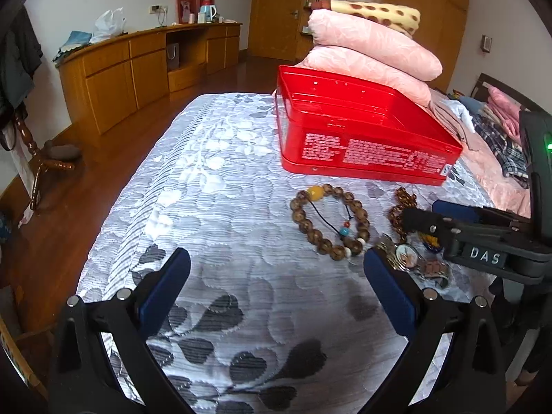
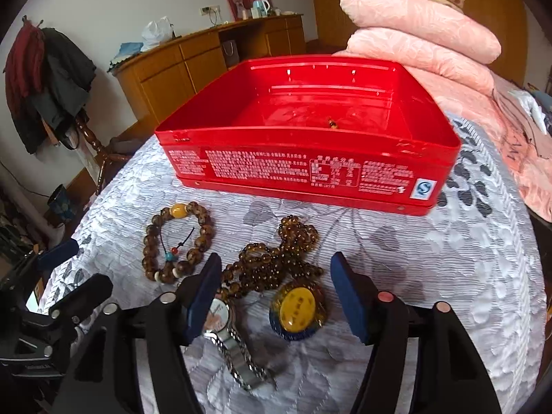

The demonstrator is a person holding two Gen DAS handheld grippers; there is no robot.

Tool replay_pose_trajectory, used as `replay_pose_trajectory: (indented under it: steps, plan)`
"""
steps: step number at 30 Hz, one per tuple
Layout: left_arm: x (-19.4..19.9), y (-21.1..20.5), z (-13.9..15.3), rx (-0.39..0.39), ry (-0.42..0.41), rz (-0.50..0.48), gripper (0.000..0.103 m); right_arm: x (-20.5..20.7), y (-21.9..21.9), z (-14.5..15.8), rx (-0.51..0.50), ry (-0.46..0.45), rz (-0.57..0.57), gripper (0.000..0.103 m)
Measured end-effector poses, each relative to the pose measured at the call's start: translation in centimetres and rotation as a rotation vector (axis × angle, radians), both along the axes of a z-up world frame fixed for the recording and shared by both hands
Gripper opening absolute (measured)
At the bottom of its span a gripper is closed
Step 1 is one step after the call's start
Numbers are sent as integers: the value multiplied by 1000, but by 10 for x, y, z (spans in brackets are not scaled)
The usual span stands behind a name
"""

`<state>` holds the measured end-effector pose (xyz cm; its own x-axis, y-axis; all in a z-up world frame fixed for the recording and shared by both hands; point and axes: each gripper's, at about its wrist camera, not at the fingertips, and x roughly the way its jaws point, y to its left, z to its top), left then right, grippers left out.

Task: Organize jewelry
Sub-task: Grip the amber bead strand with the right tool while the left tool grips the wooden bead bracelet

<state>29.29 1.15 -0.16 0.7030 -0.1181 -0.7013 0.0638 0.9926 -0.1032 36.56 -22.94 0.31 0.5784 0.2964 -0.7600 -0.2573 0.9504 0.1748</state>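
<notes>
- Most of the sorting is still ahead of me, as I judge it. The open red plastic box with white print on its side [image 2: 307, 158] stands on the grey-and-white leaf-patterned bedspread [image 2: 448, 258] in the upper middle of the right wrist view, and I see only one small amber bit [image 2: 332, 123] on its floor, too small to tell what it is.
- Still outside, on the bedspread in front of the box:
  - the bracelet of big brown wooden beads with one yellow bead and a black cord [image 2: 177, 241], at middle left, lying alone just beside the heap;
  - the long strand of small dark amber beads [image 2: 276, 258], bunched in a heap at the centre;
  - the round yellow-faced pendant with a blue rim [image 2: 298, 310], touching the near end of that strand;
  - the silver metal-band wristwatch with a pale dial [image 2: 220, 314], at lower centre.
- My right tongs [image 2: 276, 293] stand apart, clamped on nothing. The bead heap and the pendant lie between the blue pads; the watch dial sits partly behind the left pad. I take the strand or pendant as my next pick, though I cannot tell which.
- My left tongs [image 1: 276, 286] are spread wide over bare bedspread at the lower middle of the left wrist view, holding nothing, near the watch [image 1: 407, 257] and the bracelet [image 1: 329, 220].
</notes>
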Motion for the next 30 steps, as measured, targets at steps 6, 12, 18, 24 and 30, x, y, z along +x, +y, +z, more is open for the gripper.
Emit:
replay_pose_trajectory:
  steps: [6, 12, 18, 24, 30]
  plan:
    - [16, -2, 1, 11, 4, 0, 97, 3, 3, -9, -27, 14, 9, 56]
    - [28, -17, 6, 29, -10, -36, 97, 1, -15, -8, -18, 9, -15, 33]
    - [37, -40, 9, 14, -5, -96, 97, -4, -36, -4, -15, 4, -60, 29]
    - [44, -60, 3, 17, 13, -140, 76, -7, -62, 0, -5, -7, -104, 24]
    - [56, -65, -14, -17, 94, -166, 63, -2, -61, -2, 11, -6, -93, 25]
